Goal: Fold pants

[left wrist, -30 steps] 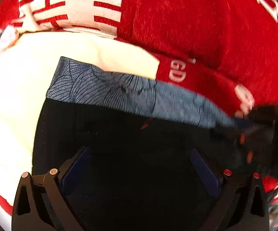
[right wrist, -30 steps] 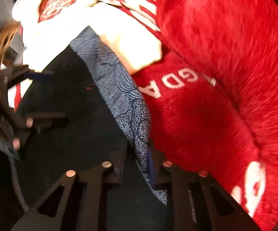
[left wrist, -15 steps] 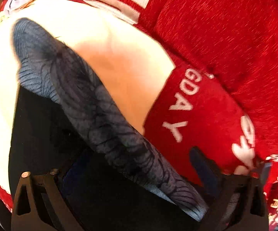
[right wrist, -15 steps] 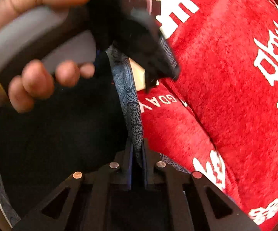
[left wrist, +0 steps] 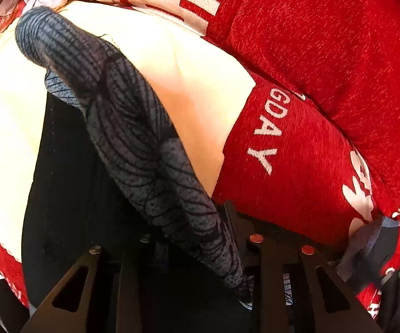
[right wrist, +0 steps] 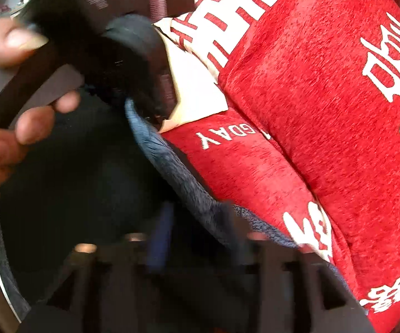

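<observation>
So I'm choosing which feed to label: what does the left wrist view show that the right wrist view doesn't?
Only the left wrist view shows the waistband sharply, ribbed and line-patterned, and a wide cream patch beside it. Only the right wrist view shows the person's hand holding the left gripper. Both show the black pants, the waistband and the red cover lettered "GDAY".

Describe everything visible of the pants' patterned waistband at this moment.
The waistband is a grey-blue stretchy band printed with fine dark leaf-vein lines, topping the black pants. It is lifted and runs as a twisted diagonal ridge over the cream and red bedding. The left gripper has closed on it; in the blurred right view it passes the right gripper, grip unclear.
</observation>
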`<state>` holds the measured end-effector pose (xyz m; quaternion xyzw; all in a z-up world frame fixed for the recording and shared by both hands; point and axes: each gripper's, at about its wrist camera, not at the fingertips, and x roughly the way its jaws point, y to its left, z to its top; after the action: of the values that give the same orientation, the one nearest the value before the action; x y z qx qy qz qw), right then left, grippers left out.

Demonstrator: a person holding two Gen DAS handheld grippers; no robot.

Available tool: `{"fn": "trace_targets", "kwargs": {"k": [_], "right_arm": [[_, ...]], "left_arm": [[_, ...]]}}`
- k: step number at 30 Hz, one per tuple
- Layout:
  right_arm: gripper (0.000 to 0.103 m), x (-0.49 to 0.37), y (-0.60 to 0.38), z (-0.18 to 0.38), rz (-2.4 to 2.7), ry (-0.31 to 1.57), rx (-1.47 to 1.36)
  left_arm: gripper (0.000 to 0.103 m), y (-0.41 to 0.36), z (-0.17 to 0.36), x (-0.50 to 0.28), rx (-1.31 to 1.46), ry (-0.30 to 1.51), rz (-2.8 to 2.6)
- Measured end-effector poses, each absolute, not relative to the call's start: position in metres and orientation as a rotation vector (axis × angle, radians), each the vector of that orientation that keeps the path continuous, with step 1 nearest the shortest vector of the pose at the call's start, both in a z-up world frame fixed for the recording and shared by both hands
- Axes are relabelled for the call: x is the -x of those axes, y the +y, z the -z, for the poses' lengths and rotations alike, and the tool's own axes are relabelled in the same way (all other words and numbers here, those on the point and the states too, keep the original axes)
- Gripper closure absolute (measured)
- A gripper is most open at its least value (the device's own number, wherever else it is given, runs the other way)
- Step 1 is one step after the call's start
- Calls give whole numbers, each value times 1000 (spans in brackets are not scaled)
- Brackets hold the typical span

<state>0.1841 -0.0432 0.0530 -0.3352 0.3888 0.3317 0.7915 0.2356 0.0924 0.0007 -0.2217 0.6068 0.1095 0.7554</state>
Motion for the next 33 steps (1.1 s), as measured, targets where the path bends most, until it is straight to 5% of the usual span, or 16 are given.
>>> {"fn": "trace_targets", "kwargs": {"k": [1, 8, 9, 10, 13, 23, 33], "right_arm": [[21, -194, -48, -55, -725, 859, 714], [22, -251, -64, -38, -784, 1076, 613], [35, -252, -63, -36, -816, 1104, 594], [68, -252, -62, -35, -824, 1119, 594], [86, -232, -61, -50, -844, 1089, 595], [87, -84, -70, -106, -617, 772, 702], [87, 27, -44, -51, -378, 740, 793]], "left_arm": [[71, 99, -2, -232, 488, 1321, -235], [71, 102, -7, -226, 475, 1301, -230], [71, 102, -8, -224, 472, 1298, -228], [71, 103, -11, -222, 476, 1293, -225], [76, 106, -27, -210, 489, 1257, -199], [76, 113, -86, -103, 507, 1088, -59], [71, 146, 12, 10, 722, 1167, 9]]}}
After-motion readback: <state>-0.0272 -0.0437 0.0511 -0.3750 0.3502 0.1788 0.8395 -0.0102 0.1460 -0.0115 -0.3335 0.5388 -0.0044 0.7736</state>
